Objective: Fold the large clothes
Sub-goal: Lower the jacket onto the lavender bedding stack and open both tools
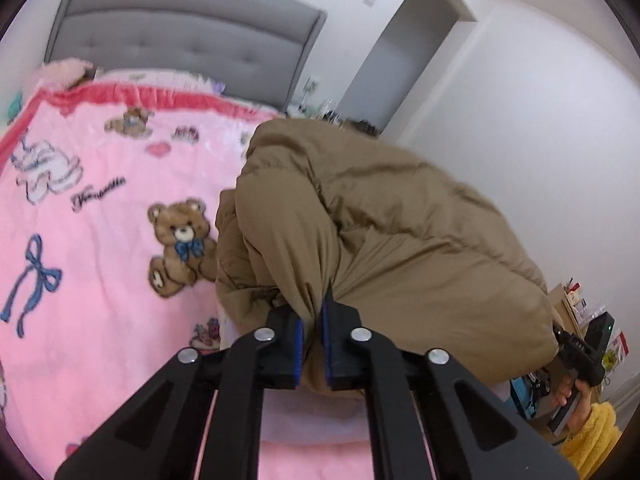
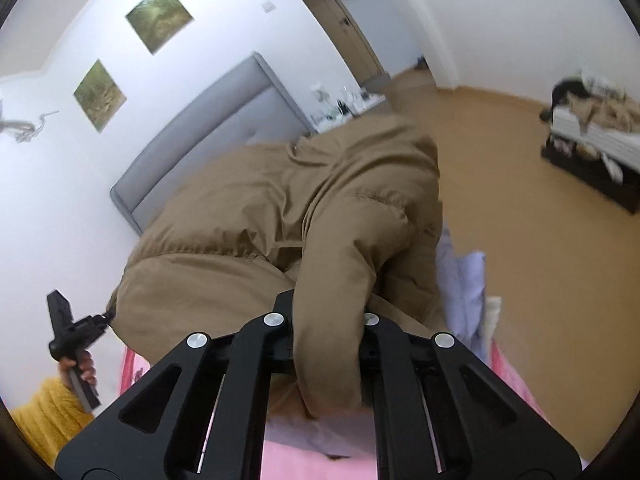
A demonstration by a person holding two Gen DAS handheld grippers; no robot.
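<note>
The bed under its pink teddy-bear blanket stretches out ahead of and to the left of the left gripper, bare of any folded pile as far as either view shows. Over its near edge hangs the tan puffer coat, bunched and lifted rather than spread, its bulk directly in front of both tools and sagging between them. Judged from that, the folding has hardly begun: the coat is only picked up by two points, no clean fold line shows, and laying it flat, bringing sleeves in and doubling the body all look still to do. The left gripper is clamped on a gathered pinch of the coat's cloth between its blue pads. The right gripper has a thick roll of the same coat running between its fingers, closed on it, though the cloth covers the pads themselves
</note>
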